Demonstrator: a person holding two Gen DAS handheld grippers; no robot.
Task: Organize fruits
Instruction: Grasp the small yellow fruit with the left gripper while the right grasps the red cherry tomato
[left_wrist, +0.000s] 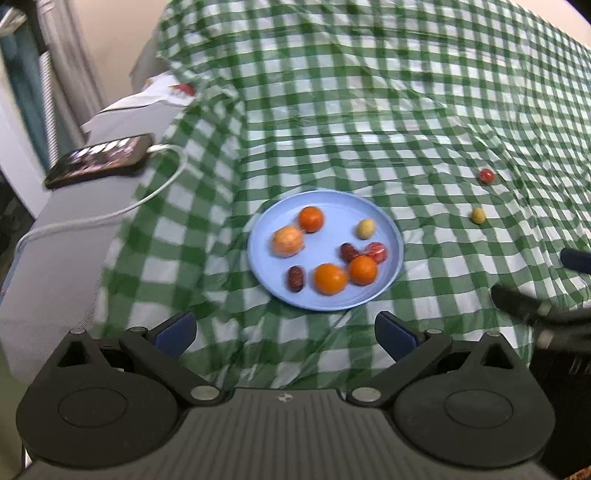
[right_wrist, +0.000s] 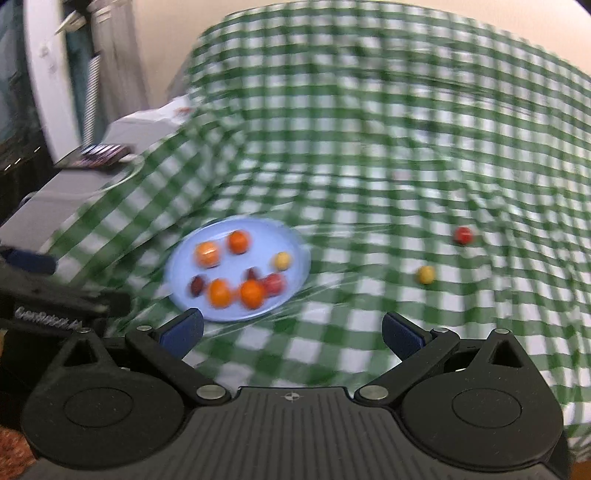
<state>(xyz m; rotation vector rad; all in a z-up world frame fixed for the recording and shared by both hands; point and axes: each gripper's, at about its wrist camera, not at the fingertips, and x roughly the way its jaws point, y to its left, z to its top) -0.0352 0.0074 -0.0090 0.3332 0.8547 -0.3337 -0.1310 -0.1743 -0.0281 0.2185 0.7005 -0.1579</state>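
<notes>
1. Mostly done, by the look of it: eight fruits already on the blue plate (left_wrist: 391, 225), two left out on the green checked cloth (left_wrist: 369, 110).
2. Still loose: small red fruit (left_wrist: 487, 175) and small yellow fruit (left_wrist: 478, 215), near each other, well apart from the plate on its right side.
3. On the plate: three oranges, e.g. (left_wrist: 330, 278); one paler peach-toned fruit (left_wrist: 288, 241); two dark red date-like ones, e.g. (left_wrist: 295, 279); one red fruit (left_wrist: 376, 252); one yellow fruit (left_wrist: 366, 228). Red fruit, one date and one orange bunched together, touching.
4. Left gripper (left_wrist: 284, 332): jaws wide, empty, hovering just short of the plate's near rim.
5. Right gripper (right_wrist: 291, 330): jaws wide, empty, plate ahead-left, loose pair ahead-right. Heavy blur in the right wrist view.
6. Off-task: phone (left_wrist: 98, 160) on charging cable (left_wrist: 110, 210), left of the cloth.
</notes>
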